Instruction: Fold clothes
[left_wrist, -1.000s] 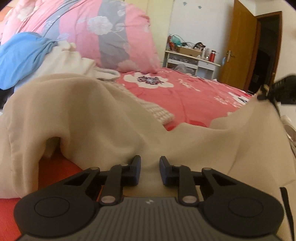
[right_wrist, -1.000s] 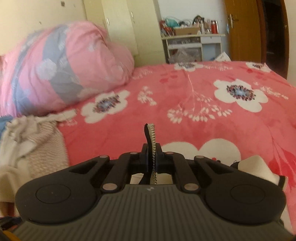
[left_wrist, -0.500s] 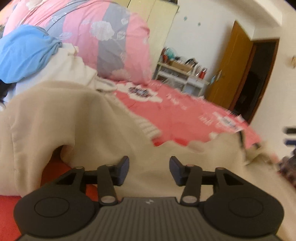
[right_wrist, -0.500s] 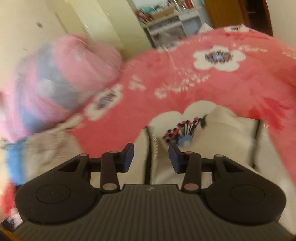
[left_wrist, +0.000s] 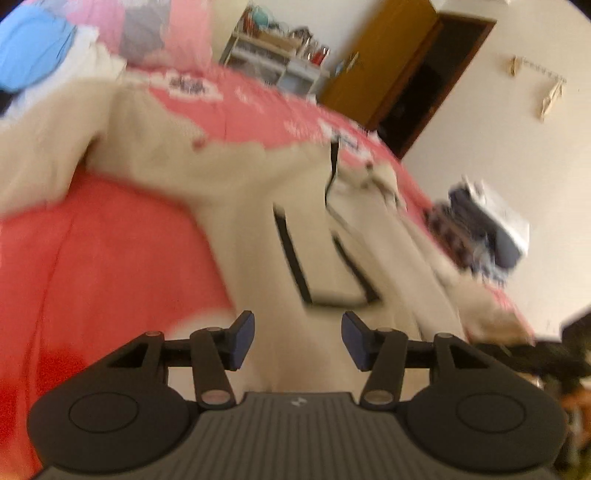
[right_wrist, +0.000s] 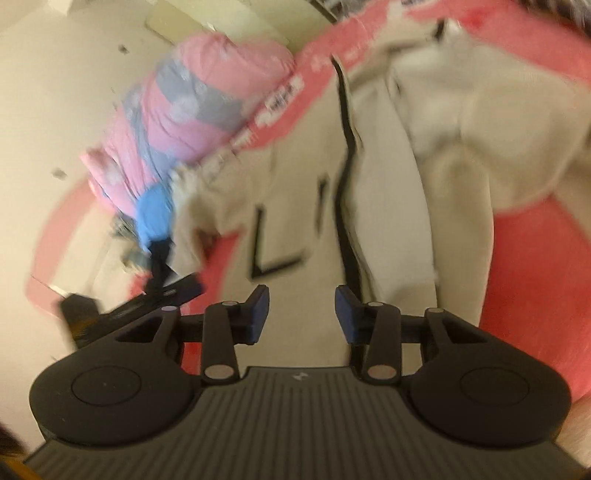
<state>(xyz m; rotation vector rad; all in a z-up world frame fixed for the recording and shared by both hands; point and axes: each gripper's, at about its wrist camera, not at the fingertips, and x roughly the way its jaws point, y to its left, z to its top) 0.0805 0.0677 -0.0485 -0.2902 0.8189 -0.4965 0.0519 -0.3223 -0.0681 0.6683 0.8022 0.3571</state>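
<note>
Both grippers hang over the bed with their jaws spread wide and nothing between them. From the left wrist view, the left gripper (left_wrist: 297, 341) sits just above the near hem of a cream jacket (left_wrist: 258, 236), its blue-padded fingers (left_wrist: 244, 334) clear of the cloth. From the right wrist view, the right gripper (right_wrist: 301, 314) is likewise parted over the same cream jacket (right_wrist: 384, 206), hovering at the bottom edge beside the dark zipper line (right_wrist: 347, 177).

The jacket lies spread front-up on the red floral bedspread (left_wrist: 110, 266), with black pocket outlines (left_wrist: 291, 258) on either side of the zipper. One sleeve trails off toward the left in the left view, and the hood end (left_wrist: 369, 173) bunches up farther away. Everything is smeared by motion blur, so finer detail of the fabric cannot be made out.

Beyond the jacket, at the head of the bed, a blue garment (left_wrist: 33, 51) and some white clothing (left_wrist: 92, 55) are heaped against a rolled pink-and-grey quilt (left_wrist: 155, 26). The right view shows the same pink-and-grey quilt (right_wrist: 192, 99) with the blue garment (right_wrist: 155, 214) below it, and a bit of the left gripper's black body (right_wrist: 147, 299) poking in at the left edge.

Farthest off, a white shelf unit (left_wrist: 280, 55) stands against the wall holding a clutter of small items too blurred to identify, among them something red and something teal. Next to it a wooden door (left_wrist: 384, 55) stands open onto a dark doorway (left_wrist: 439, 77).
</note>
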